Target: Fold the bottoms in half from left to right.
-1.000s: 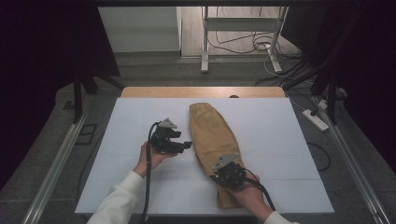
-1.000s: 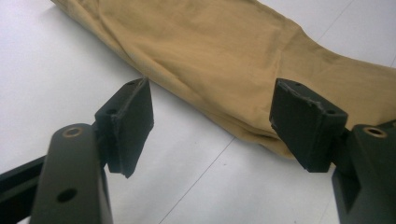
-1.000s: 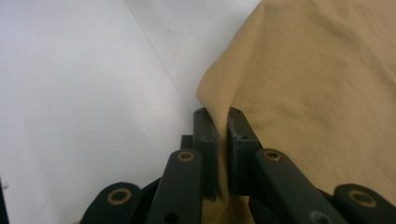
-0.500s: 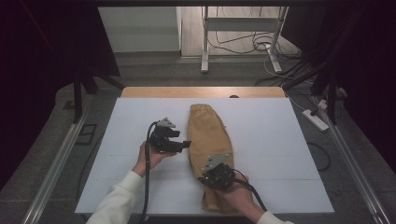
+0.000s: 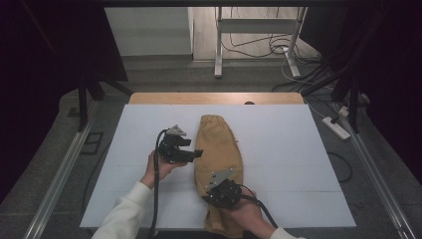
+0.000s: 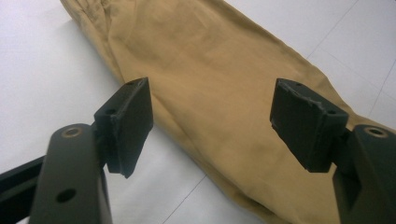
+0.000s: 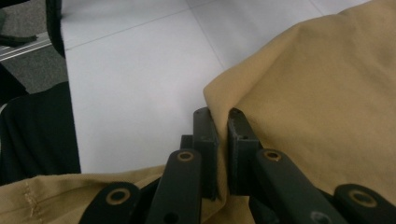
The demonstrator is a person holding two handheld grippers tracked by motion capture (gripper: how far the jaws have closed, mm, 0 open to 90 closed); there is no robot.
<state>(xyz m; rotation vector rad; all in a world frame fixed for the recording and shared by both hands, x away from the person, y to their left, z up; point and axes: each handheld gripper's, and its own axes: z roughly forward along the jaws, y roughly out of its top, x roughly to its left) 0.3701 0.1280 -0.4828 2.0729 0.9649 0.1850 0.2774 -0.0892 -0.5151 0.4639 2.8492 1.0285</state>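
Soft tan cloth [image 5: 219, 149], long and folded; right gripper [image 7: 219, 135] pinches its fold at 6 o'clock; left gripper [image 5: 195, 154] gapes, empty

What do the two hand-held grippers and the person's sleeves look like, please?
Both the left gripper and right gripper are black with a grey three-cornered plate on top and trail a black cable. Their jaws end in flat black pads on arms with brass-ringed holes. The sleeves are white.
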